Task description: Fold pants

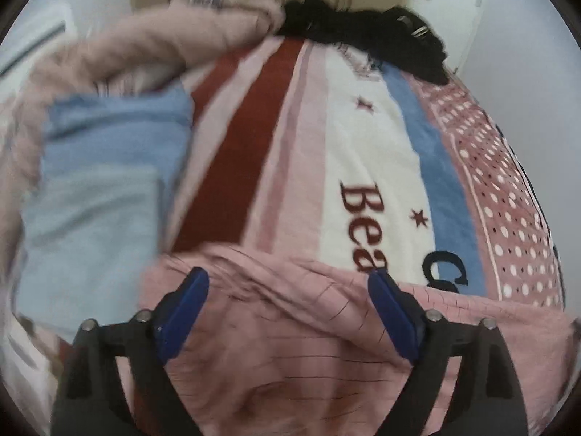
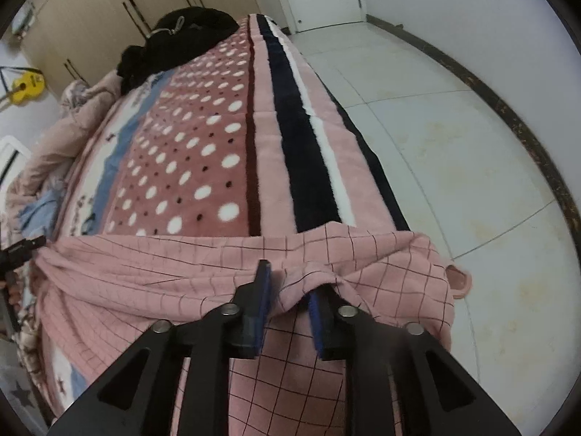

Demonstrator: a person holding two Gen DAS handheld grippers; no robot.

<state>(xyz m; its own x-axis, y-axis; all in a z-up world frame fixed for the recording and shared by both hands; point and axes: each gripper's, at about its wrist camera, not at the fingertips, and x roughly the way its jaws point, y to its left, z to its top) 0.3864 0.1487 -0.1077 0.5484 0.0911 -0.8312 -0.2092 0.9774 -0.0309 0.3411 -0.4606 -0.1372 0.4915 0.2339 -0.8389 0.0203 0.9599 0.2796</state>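
The right tongs (image 2: 288, 283) pinch a raised ridge of the pink checked pants (image 2: 152, 276), the blue pads drawn close with cloth bunched between them. The left tongs (image 1: 288, 290) stand spread wide over the same cloth, with a fold lying between the pads but neither pad visibly pressing it; from the right-hand view the left tongs (image 2: 21, 250) sit at the far left end of the pants, where the cloth gathers to a point, so whether some part is caught there I cannot tell.

The pants lie stretched across the near end of the bed, on a striped and dotted blanket (image 2: 203, 152), with their right end hanging over the bed's edge above the white tiled floor (image 2: 454, 145). They look pulled out sideways and wrinkled, not yet laid flat. I judge the folding barely begun: no clean fold shows, and the smoothing, the leg-on-leg fold and the folds along the length all seem left to do.

Farther off lie a light blue cloth (image 1: 101, 167) at the left, a fluffy pink quilt (image 1: 145, 43) behind it, and a heap of black clothing (image 2: 181, 32) at the far end of the bed.

The left view is blurred. The near part of the pants is cut off below both tongs, so waistband and legs are hard to tell apart.
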